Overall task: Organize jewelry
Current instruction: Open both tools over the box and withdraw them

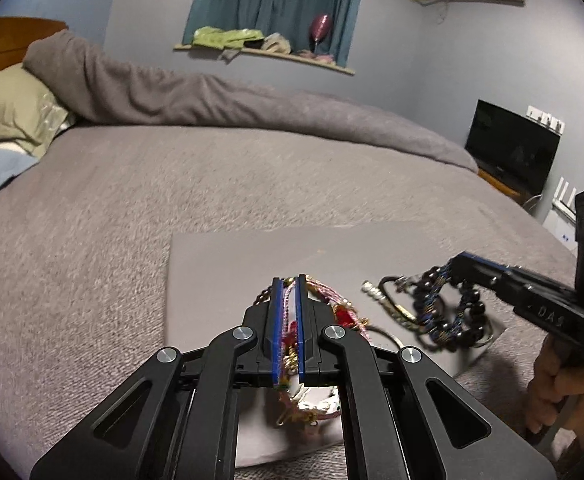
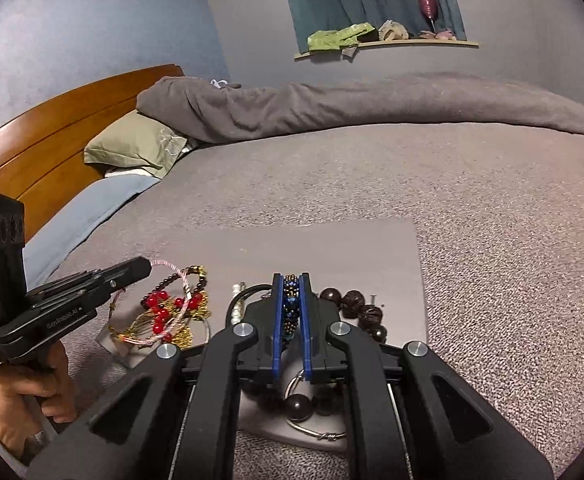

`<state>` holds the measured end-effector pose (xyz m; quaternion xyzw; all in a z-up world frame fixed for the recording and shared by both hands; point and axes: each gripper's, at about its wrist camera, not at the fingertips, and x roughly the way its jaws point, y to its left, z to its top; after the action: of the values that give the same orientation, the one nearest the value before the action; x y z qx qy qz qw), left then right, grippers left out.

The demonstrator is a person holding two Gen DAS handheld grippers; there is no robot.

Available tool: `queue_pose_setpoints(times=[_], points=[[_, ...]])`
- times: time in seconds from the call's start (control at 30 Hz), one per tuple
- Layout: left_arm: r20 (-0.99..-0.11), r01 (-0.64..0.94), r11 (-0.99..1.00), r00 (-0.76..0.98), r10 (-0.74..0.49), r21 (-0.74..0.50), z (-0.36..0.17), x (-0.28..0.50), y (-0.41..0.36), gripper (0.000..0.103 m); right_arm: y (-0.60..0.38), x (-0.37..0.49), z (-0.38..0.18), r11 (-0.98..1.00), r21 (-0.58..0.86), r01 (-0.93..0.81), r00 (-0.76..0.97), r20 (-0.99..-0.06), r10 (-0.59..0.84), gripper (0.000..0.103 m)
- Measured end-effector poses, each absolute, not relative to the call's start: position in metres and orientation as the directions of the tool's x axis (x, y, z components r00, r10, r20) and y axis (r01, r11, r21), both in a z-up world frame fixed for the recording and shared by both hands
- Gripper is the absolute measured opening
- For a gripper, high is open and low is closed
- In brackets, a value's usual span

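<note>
Clearly the left gripper [image 1: 288, 280] has its blue-lined fingers nearly together, pinching a pink braided cord bracelet [image 1: 323, 293] that runs between the pads. From that cord hangs a tangle of red beads [image 2: 160, 312] and fine gold chain [image 2: 180, 334], seen from the right wrist view as a loose bundle just beside the left gripper's tip, with a strand of small dark beads [image 2: 190, 274] and gold links curling behind it.

The right gripper [image 2: 290, 278] is likewise pressed in on a blue and bronze beaded bracelet [image 2: 290, 304], a thick woven band of small glinting beads caught upright between its pads. Just to its right lies a string of large dark brown wooden beads [image 2: 357, 306], some smooth and some wrinkled; more of these round beads show under the gripper body, along with a thin silver wire bangle [image 2: 315, 434]. To the left of the fingers a short row of white pearls [image 2: 236, 300] and a thin black cord [image 2: 252, 290] lie close by.

All the jewelry is gathered on the near part of a flat gray board [image 2: 331, 248], which rests on a gray bedspread [image 2: 491, 208]. Farther back are a rolled gray duvet [image 2: 331, 108], a green pillow [image 2: 140, 144] and a wooden headboard [image 2: 52, 128].
</note>
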<state>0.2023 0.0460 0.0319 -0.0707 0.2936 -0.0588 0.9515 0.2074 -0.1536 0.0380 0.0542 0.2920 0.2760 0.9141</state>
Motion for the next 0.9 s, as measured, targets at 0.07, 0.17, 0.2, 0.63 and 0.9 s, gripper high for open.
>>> queue_pose_setpoints(times=[0.07,0.17,0.2,0.63,0.9], points=[[-0.561,0.062,0.984,0.815,-0.145,-0.165,0.029,0.203,0.047,0.02,-0.154,0.209,0.037,0.856,0.247,-0.454,0.694,-0.504,0.514,0.008],[-0.56,0.054,0.987,0.819,-0.129,-0.148,0.03,0.203,0.048,0.042,-0.155,0.214,0.035,0.867,0.236,-0.439,0.702,-0.512,0.494,0.01],[-0.557,0.051,0.989,0.822,-0.119,-0.136,0.031,0.203,0.047,0.05,-0.155,0.215,0.035,0.871,0.233,-0.433,0.706,-0.513,0.488,0.018],[-0.495,0.074,0.992,0.862,-0.114,-0.1,0.055,0.179,0.036,0.093,-0.157,0.192,0.05,0.87,0.186,-0.457,0.737,-0.468,0.488,0.056],[-0.469,0.069,0.994,0.877,-0.103,-0.089,0.063,0.154,0.032,0.097,-0.159,0.168,0.049,0.868,0.172,-0.467,0.745,-0.452,0.49,0.079]])
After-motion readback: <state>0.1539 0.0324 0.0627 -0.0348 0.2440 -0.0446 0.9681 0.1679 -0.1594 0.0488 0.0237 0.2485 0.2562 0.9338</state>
